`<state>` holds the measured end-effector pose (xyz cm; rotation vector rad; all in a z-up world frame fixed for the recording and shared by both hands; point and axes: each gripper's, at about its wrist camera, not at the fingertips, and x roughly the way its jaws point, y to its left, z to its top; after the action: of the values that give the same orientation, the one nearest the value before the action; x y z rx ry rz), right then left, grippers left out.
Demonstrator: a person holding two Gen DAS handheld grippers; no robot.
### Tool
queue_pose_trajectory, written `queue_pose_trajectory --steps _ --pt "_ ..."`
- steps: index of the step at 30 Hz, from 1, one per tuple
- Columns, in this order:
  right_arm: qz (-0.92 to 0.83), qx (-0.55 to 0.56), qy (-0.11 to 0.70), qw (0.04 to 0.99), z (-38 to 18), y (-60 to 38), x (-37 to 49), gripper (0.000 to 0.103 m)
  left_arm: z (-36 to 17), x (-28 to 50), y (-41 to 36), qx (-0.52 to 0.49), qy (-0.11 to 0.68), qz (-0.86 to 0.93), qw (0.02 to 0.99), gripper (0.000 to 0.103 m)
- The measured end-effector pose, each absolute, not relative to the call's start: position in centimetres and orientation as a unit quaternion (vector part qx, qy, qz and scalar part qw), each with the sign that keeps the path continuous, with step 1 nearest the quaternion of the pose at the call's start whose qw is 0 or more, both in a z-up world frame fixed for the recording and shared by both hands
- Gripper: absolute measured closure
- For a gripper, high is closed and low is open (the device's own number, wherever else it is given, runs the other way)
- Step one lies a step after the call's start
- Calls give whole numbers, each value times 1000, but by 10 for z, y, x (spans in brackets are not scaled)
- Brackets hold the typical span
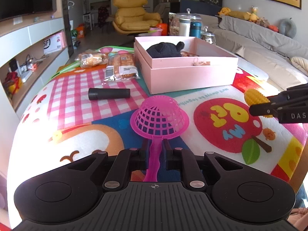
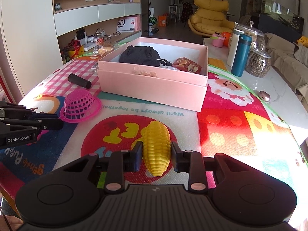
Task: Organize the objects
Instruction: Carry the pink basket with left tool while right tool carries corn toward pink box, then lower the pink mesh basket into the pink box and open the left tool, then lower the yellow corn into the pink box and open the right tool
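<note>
1. Writing first: the right gripper [image 2: 156,155] carries white "DAS" lettering on its side, seen from the left wrist view, and the left gripper [image 1: 154,150] carries a "GenRobot.AI" label, seen from the right wrist view.
2. The colourful printed play mat [image 2: 231,127] reads "We'll always be together" along a pale band near the box; big yellow letters sit in a red apple shape, and "gentle Purple" runs along the near left edge.
3. A white carton marked "SF" [image 2: 126,24] stands on the far shelf under the television.
4. The left gripper has its jaws nearly closed on the thin handle of the pink plastic mesh strainer [image 1: 159,116], whose bowl lies upside down on the mat — the pads press the handle from both sides.
5. The right gripper is clamped on the yellow plastic corn cob [image 2: 156,148], a pad on each flank; the cob lies on the red apple print, to the right of the strainer.
6. The open pink cardboard box [image 2: 154,88] sits farther back, holding a black plush item [image 2: 139,55] and a red snack packet [image 2: 187,64].
7. A black cylindrical tube [image 2: 79,81] lies on the pink check pattern left of the box — two wrapped bread packs [image 1: 121,65] rest beyond it.
</note>
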<state>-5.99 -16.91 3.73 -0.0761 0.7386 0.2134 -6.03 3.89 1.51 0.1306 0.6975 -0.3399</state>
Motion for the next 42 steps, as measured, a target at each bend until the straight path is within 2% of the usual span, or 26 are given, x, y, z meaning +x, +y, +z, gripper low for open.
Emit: queue_pose_trajectory --steps 8,13,17,20,22,26,30,36,42 --pt "104 -30 347 932 59 -184 -75 73 33 -78 36 71 327 -181 925 87" --pt "104 -24 343 933 62 -190 -79 73 68 -66 24 50 292 -205 933 87" --pt "103 -19 343 933 60 -193 -79 73 107 -37 1 54 232 -213 947 87" --pt "99 -14 347 933 57 -195 -77 73 124 8 -20 1 207 -234 950 87" --pt "94 -10 351 932 54 -197 -75 73 122 44 -36 -27 208 -252 945 83" --pt "82 -3 355 931 53 -202 -71 73 101 86 -59 -23 222 -201 954 84" --pt "72 0 356 932 54 -211 -70 73 86 77 -30 -76 232 -186 952 83" --pt "64 7 367 928 61 -219 -48 73 61 41 19 -69 252 -171 950 83" --pt "75 4 341 937 99 -215 1 73 59 47 39 -49 268 -178 945 84"
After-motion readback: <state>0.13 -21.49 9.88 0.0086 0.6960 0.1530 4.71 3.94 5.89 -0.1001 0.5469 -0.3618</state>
